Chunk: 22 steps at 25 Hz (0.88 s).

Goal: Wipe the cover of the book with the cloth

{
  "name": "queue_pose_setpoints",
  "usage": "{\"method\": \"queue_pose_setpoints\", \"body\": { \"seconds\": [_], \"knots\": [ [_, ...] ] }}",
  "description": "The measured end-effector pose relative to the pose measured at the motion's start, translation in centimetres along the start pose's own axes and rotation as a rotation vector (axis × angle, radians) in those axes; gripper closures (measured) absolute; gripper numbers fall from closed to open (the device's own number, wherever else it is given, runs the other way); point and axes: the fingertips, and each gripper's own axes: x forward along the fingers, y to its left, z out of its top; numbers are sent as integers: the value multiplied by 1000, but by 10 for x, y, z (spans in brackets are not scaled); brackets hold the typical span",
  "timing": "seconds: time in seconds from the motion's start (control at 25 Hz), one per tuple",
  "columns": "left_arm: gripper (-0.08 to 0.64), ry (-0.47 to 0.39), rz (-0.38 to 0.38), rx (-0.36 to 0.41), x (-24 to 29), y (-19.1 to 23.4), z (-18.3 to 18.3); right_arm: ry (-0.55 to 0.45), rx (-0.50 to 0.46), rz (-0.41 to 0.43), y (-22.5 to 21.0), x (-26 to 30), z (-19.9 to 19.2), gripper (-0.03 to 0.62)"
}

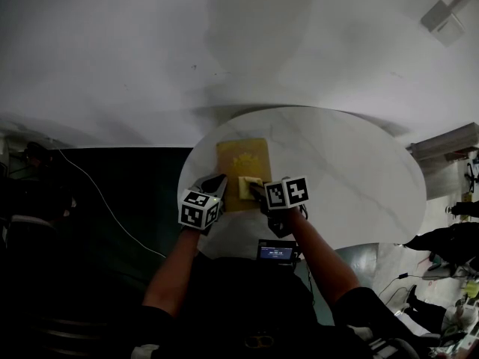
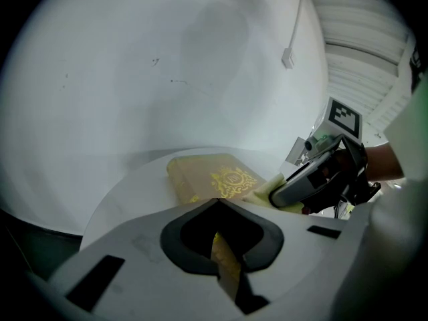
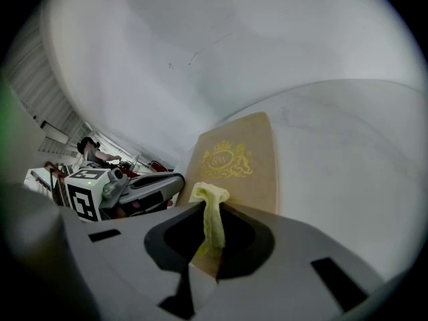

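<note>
Nearest, two bare forearms in dark sleeves, reaching up from the bottom edge of the head view, with a small lit screen [image 1: 275, 252] between them. At far left, dark green floor [image 1: 127, 193] crossed by a thin white cable [image 1: 105, 200]. Next, left gripper [image 1: 218, 182] under its marker cube [image 1: 199, 209], at the near left corner of the book [image 1: 243, 163]. Seen from its own view, left gripper [image 2: 217, 246] with jaws closed on a tan strip, the book's edge, and the book [image 2: 207, 176] lying flat just beyond, gold crest up. Rests on the near left part of a round white marbled table [image 1: 352, 178], close to the rim. On the cover's near right part, a pale yellow cloth [image 1: 248, 185], touching the cover. Right of that, right gripper [image 1: 256, 189] with its marker cube [image 1: 288, 192], tips down on the cloth. In the right gripper view, right gripper [image 3: 210, 233] with jaws pinched together on the cloth [image 3: 212, 212], a bunched fold sticking up past the tips, just short of the crest on the book [image 3: 247, 159]. Both grippers close together, only the cloth and a strip of cover between. At far right, beyond the table's rim, blurred clutter on the floor.
</note>
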Motion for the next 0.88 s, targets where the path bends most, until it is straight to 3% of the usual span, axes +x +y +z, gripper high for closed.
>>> {"method": "queue_pose_setpoints", "body": {
  "seconds": [0.88],
  "knots": [
    [555, 7, 1, 5, -1, 0, 0, -61, 74, -95, -55, -42, -2, 504]
  ]
}}
